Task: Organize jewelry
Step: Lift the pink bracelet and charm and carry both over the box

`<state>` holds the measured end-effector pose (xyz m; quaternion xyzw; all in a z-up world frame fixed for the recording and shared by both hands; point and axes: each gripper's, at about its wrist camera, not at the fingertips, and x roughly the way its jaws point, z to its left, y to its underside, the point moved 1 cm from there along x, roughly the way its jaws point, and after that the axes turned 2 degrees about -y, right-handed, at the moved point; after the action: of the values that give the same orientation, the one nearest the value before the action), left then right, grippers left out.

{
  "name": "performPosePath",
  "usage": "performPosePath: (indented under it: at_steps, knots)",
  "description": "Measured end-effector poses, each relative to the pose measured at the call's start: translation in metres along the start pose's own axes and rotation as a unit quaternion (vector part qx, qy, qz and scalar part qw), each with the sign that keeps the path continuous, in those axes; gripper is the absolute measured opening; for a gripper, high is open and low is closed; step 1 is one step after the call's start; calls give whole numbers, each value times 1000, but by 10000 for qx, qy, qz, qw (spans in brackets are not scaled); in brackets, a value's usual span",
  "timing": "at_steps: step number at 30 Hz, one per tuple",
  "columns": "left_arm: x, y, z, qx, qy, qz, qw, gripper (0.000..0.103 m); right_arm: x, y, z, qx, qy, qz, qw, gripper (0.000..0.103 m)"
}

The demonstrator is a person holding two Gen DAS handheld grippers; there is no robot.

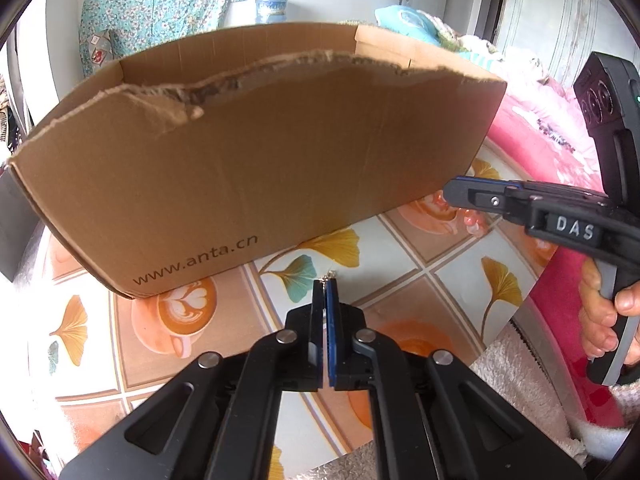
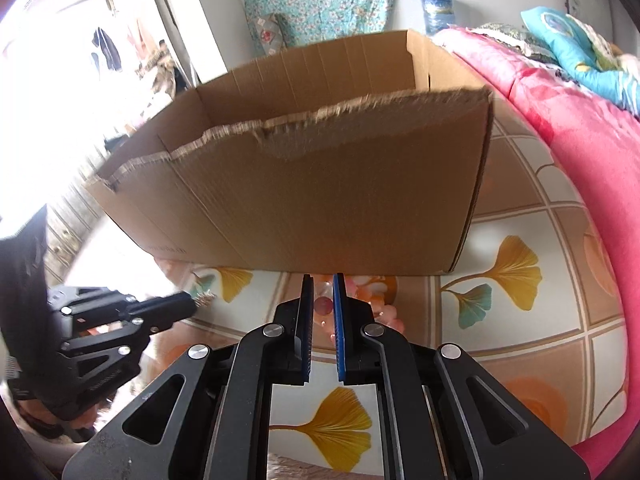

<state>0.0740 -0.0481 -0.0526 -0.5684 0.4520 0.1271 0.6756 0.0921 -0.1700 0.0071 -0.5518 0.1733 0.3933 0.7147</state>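
A: Black jaws of the left gripper (image 1: 325, 286) sit pressed together just in front of the cardboard box (image 1: 260, 168), and a thin silvery chain (image 1: 330, 275) pokes out at their tips. So that piece of jewelry is pinched there, near the box's front wall.

B: And the right gripper (image 2: 322, 280)?

A: Its blue-lined jaws stand a little apart, with pink beads (image 2: 324, 304) between them. In the right wrist view the beads are blurred, so whether the pads truly press on them cannot be told; they may only lie on the tablecloth (image 2: 520, 320) beneath. The rest of the beaded piece trails just beside the box's front wall.

B: Which step is this, then?

A: Likely the pick-up, with both tools at jewelry in front of the box and nothing delivered yet.

B: What does the next move call for?

A: Lifting the chain clear of the box's torn front edge and letting go inside without snagging the ragged cardboard.

B: What does the box hold?

A: Only bare inner walls show above the torn edge; its floor is hidden, so its contents cannot be told.
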Motion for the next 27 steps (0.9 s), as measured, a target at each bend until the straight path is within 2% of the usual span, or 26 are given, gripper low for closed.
performPosePath:
  at_steps: [7,15,19,22,27]
  knots:
    - [-36,-1,14,-35,300,-421,9987,1,-38,-8,-16,620,-528,-439,9957,7]
    - [-90,-14,23,-101,800,-843,9932,1,-78,-22,-13,777,-706,-865,9907,7]
    - [-124,-31,26,-56,1084,-1247,9862,1,-103,-43,-12,749,-882,-1210,9859,7]
    - [-141,-52,27,-31,1163,-1464,9824,1,-115,-66,-9,640,-1008,-1456,9821,7]
    - [-140,-88,42,-73,1188,-1465,9820,1,-122,-101,0,295,-1032,-1658,9803,7]
